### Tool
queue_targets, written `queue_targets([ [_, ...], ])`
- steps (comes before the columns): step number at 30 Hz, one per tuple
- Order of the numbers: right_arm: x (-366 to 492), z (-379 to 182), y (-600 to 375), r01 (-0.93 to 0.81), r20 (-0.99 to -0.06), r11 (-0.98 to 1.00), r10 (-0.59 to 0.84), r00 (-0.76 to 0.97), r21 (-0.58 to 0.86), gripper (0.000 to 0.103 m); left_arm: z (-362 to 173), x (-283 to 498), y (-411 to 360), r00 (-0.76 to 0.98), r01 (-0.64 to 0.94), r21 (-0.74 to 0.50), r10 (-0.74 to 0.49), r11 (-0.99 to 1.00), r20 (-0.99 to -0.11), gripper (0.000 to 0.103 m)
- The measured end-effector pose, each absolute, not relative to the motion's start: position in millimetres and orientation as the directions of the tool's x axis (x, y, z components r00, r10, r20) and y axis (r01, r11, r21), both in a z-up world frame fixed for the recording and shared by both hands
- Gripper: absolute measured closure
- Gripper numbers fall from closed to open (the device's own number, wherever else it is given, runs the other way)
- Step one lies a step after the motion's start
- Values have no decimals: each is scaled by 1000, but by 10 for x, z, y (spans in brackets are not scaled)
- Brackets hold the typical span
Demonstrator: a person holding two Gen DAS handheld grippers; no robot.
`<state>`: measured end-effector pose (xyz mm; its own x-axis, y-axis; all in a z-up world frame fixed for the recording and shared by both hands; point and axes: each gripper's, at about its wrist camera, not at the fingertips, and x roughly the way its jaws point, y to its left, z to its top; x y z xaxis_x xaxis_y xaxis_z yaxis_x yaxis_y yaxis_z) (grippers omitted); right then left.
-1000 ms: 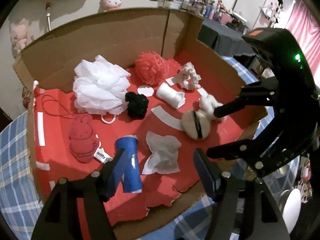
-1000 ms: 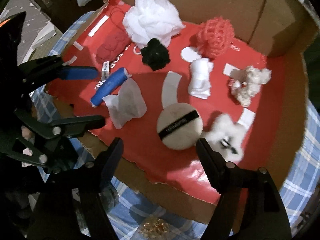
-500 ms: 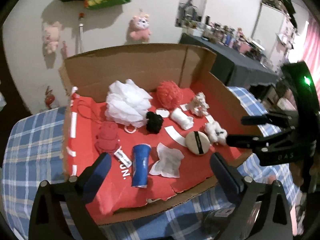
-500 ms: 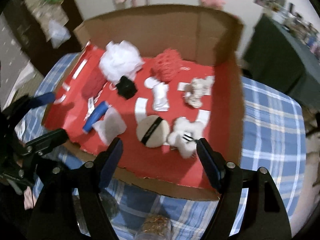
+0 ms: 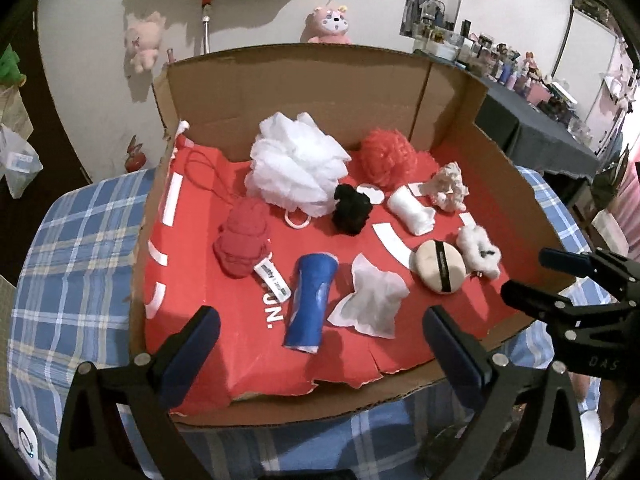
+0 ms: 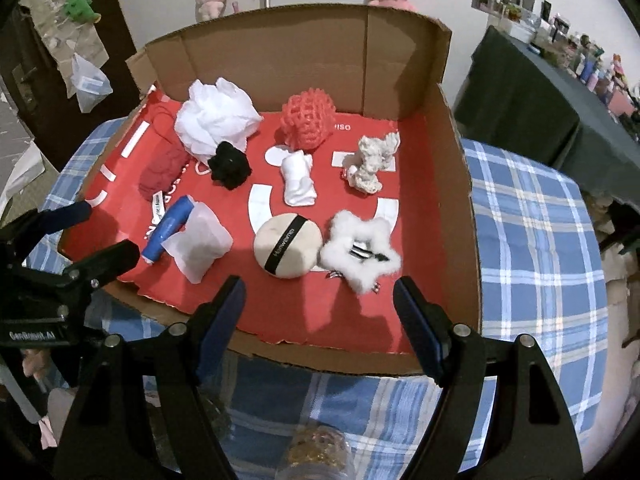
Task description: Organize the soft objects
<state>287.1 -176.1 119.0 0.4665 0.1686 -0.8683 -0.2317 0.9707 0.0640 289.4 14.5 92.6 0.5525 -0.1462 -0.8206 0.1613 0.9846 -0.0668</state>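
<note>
A cardboard box (image 5: 300,84) lined in red holds several soft items. At the back lie a white mesh pouf (image 5: 296,168) and a red pouf (image 5: 388,160). Near the front lie a blue roll (image 5: 310,300), a white cloth (image 5: 372,300), a beige powder puff (image 6: 288,246) and a fluffy white star clip (image 6: 360,254). My left gripper (image 5: 320,312) hangs open wide over the box's front left edge, holding nothing. My right gripper (image 6: 320,284) is open and empty above the front right edge, short of the puff and clip.
Inside the box also lie a black scrunchie (image 5: 352,212), a red bunny cloth (image 5: 242,240), a white rolled cloth (image 5: 412,210) and a cream ruffle (image 5: 450,186). The box sits on a blue plaid cover (image 6: 532,240). Plush toys hang on the wall behind.
Both grippers have drawn back and up from the box, so the whole box and the wall now show. The left jaws have spread much wider. The items have not moved.
</note>
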Motion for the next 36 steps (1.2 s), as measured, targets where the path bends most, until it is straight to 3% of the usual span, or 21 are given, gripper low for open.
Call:
queue_targets([
  [10,2885,1028,-1751,-217,-883,974,160,442,68,28,793,2925,158,513,104,-99,-138,990,-847,0],
  [36,2872,960,-1773,-186,-890,981,132,436,55,27,693,2935,130,475,75,-47,-77,996,-877,0],
])
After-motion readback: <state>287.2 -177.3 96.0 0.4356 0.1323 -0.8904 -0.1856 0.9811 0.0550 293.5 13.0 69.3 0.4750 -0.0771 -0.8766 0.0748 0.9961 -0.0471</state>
